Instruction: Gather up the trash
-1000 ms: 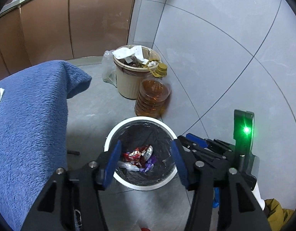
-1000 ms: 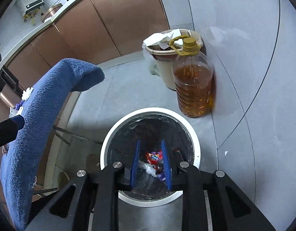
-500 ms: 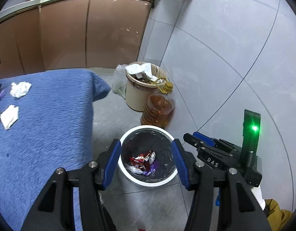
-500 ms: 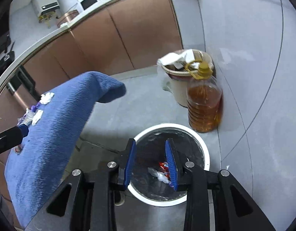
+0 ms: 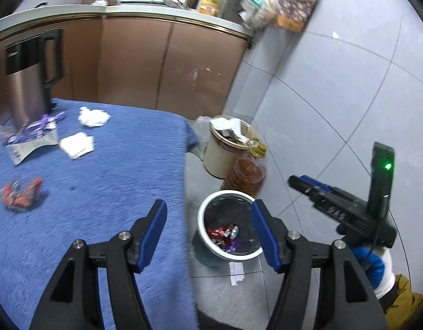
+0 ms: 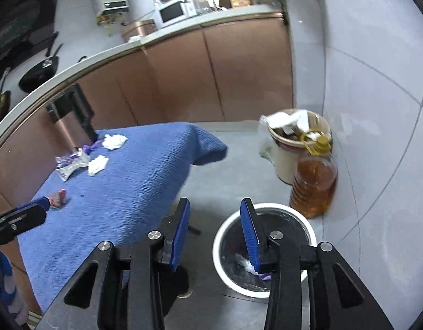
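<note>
Left wrist view: the left gripper (image 5: 208, 229) fills the bottom of the frame, its blue-padded jaws spread wide and just now opening further, with nothing between them. Behind its right finger, low and centre-right, stands the white bin (image 5: 228, 229) on the grey floor, holding red and purple wrappers. The blue-covered table (image 5: 101, 192) takes up the left half; on it lie a red wrapper (image 5: 20, 194) at the left edge, a flat white tissue (image 5: 77, 144), a crumpled tissue (image 5: 93, 117) above it and, at the upper left, what looks like a purple wrapper on a scrap of paper (image 5: 32, 134), blurred, beside a metal jug (image 5: 28, 74). The right gripper (image 5: 307, 187) juts in from the right edge over the tiled wall. In the right wrist view its jaws (image 6: 214, 229) are parted, empty and also just opening, above the bin rim at bottom centre. A bottle of amber oil (image 6: 314, 181) stands by a full beige bin (image 6: 284, 159) at the right.
</note>
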